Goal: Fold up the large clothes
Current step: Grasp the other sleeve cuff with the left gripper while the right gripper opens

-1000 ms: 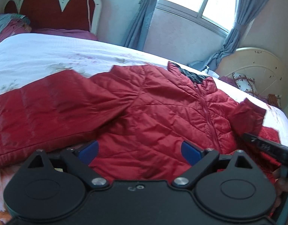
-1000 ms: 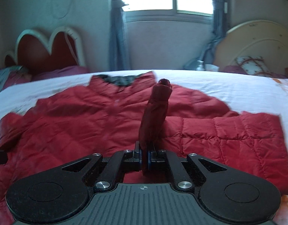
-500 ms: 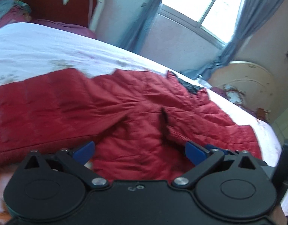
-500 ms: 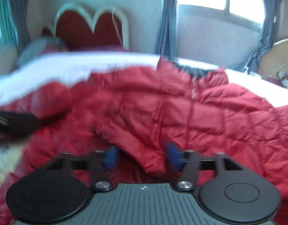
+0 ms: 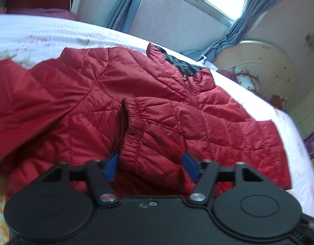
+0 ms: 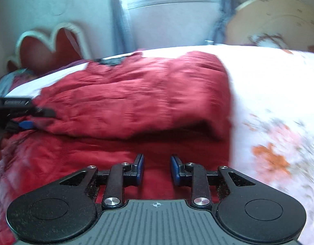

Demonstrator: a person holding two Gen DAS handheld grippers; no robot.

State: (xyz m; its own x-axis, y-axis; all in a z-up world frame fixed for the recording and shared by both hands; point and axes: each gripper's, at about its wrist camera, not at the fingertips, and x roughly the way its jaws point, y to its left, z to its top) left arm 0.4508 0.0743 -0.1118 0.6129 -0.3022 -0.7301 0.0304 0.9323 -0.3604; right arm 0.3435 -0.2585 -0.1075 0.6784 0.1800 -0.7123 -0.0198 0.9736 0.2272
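Observation:
A red quilted jacket (image 5: 85, 102) lies front up on the white bed, its black-lined collar (image 5: 181, 63) towards the window. One sleeve is folded across the chest, and its gathered cuff (image 5: 130, 122) points left. My left gripper (image 5: 150, 164) straddles that sleeve just below the cuff. Its jaws are closing and the blue pads sit on either side of the fabric. In the blurred right wrist view my right gripper (image 6: 157, 169) hovers over the jacket (image 6: 136, 98) near its right edge. Its jaws are closing with nothing between them. The left gripper's blue pad (image 6: 26, 125) shows at the far left.
The floral white bedsheet (image 6: 269, 102) extends to the right of the jacket. A red headboard with white trim (image 6: 55, 42) stands at the bed's head. A cream round-topped board (image 5: 259, 71) and grey curtains (image 5: 124, 6) flank the window wall behind the bed.
My right gripper let go of the upright sleeve and swung right. The sleeve now lies across the jacket's chest. My left gripper moved onto it and its jaws narrowed.

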